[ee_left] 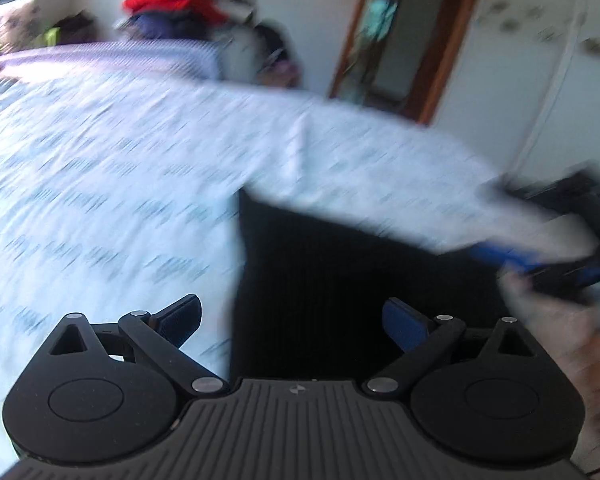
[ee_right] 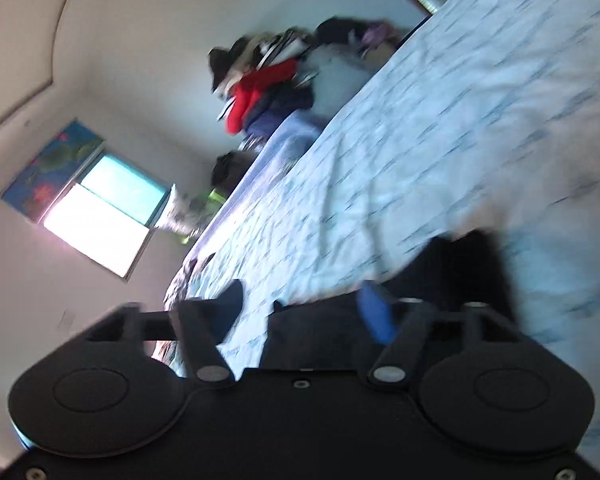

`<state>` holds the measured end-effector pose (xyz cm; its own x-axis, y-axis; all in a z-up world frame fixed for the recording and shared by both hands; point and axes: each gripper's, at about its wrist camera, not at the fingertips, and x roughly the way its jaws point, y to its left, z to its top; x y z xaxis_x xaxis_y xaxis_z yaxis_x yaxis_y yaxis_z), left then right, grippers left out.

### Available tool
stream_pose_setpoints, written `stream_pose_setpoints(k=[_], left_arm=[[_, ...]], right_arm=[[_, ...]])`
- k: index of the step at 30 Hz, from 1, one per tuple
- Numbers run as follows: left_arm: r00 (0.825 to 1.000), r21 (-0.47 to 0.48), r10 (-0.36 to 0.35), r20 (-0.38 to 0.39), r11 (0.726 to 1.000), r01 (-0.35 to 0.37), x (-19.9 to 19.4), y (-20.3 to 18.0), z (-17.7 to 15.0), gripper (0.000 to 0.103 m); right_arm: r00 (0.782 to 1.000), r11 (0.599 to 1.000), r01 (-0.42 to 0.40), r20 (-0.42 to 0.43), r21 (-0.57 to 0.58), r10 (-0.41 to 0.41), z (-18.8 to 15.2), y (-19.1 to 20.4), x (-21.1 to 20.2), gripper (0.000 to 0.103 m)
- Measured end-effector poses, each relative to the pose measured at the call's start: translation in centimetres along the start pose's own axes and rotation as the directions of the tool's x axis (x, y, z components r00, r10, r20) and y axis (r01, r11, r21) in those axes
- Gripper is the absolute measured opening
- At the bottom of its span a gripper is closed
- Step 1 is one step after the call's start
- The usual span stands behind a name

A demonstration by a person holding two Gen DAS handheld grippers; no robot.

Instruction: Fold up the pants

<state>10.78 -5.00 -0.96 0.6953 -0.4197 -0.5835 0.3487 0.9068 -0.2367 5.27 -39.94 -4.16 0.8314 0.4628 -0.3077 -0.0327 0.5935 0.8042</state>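
An early step of the fold is judged to be in hand: both views are smeared by motion, and the black pants are seen lying on the bed at lower centre of the left wrist view, directly ahead of the left hand-held gripper, whose fingers are spread wide with nothing between them. In the right wrist view the right hand-held gripper is likewise spread, with dark cloth of the pants just beyond its fingers; whether any cloth is touched cannot be told. A hem or waistband is judged to need pinching next. The bed's patterned sheet offers wide room toward the upper left; a clothes pile sits beyond its far edge.
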Motion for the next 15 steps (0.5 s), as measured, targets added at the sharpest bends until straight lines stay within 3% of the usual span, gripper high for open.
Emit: stream_pose_setpoints(k=[2, 3, 4, 5, 6, 7, 8, 10, 11, 12, 13, 14, 15], left_arm=[[0.995, -0.005, -0.1, -0.007, 0.995, 0.1, 1.2, -0.5, -0.1, 0.101], [0.989, -0.012, -0.133, -0.071, 0.991, 0.132, 2.6, -0.4, -0.5, 0.102], [0.982, -0.006, -0.12, -0.145, 0.993, 0.12, 4.2, -0.3, -1.1, 0.097], [0.985, 0.049, -0.105, -0.14, 0.992, 0.113, 4.5, -0.4, -1.7, 0.098], [0.992, 0.124, -0.082, -0.096, 0.988, 0.094, 3.8, -1.1, -2.2, 0.098], [0.994, 0.168, -0.059, -0.095, 0.983, 0.075, 3.4, -1.6, -2.4, 0.098], [0.994, 0.186, -0.042, -0.098, 0.981, 0.059, 2.9, -2.0, -2.3, 0.096], [0.996, 0.178, -0.075, -0.045, 0.981, 0.082, 1.6, -2.3, -2.1, 0.099], [0.994, 0.175, -0.107, -0.007, 0.979, 0.107, 1.0, -2.3, -2.2, 0.101], [0.993, 0.176, -0.12, 0.016, 0.978, 0.115, 0.8, -2.2, -2.5, 0.103], [0.994, 0.182, -0.109, 0.005, 0.978, 0.106, 1.3, -2.0, -2.9, 0.103], [0.995, 0.191, -0.092, -0.035, 0.977, 0.097, 2.4, -1.8, -3.6, 0.103], [0.995, 0.217, -0.094, -0.038, 0.971, 0.1, 3.3, -1.5, -4.6, 0.103]], right_arm=[[0.997, 0.997, 0.082, -0.002, 0.0, -0.082, -0.2, -1.6, 1.9, 0.07], [0.994, 0.993, 0.113, 0.006, 0.044, -0.113, -0.1, -3.3, 2.4, 0.058], [0.993, 0.983, 0.112, 0.021, 0.148, -0.117, -0.1, -5.4, 2.2, 0.045], [0.993, 0.957, 0.101, 0.034, 0.271, -0.115, -0.2, -7.3, 1.7, 0.014], [0.995, 0.931, 0.077, 0.026, 0.357, -0.093, 0.0, -8.4, 1.1, 0.005], [0.997, 0.928, 0.061, 0.026, 0.367, -0.076, 0.0, -8.4, 0.7, 0.005], [0.997, 0.945, 0.063, 0.031, 0.32, -0.076, 0.1, -7.6, 0.2, 0.014], [0.998, 0.973, 0.033, 0.035, 0.23, -0.042, 0.0, -4.9, -0.3, 0.046], [0.999, 0.975, -0.02, 0.029, 0.219, 0.014, 0.1, -4.0, -0.1, 0.079], [0.997, 0.972, -0.079, 0.02, 0.22, 0.076, 0.0, -3.2, 0.2, 0.092], [0.993, 0.968, -0.117, 0.013, 0.222, 0.117, 0.1, -2.8, 0.8, 0.092], [0.995, 0.973, -0.096, -0.003, 0.209, 0.099, 0.1, -2.8, 1.5, 0.092], [0.999, 0.984, -0.018, -0.031, 0.179, 0.023, 0.3, -3.1, 2.5, 0.09]])
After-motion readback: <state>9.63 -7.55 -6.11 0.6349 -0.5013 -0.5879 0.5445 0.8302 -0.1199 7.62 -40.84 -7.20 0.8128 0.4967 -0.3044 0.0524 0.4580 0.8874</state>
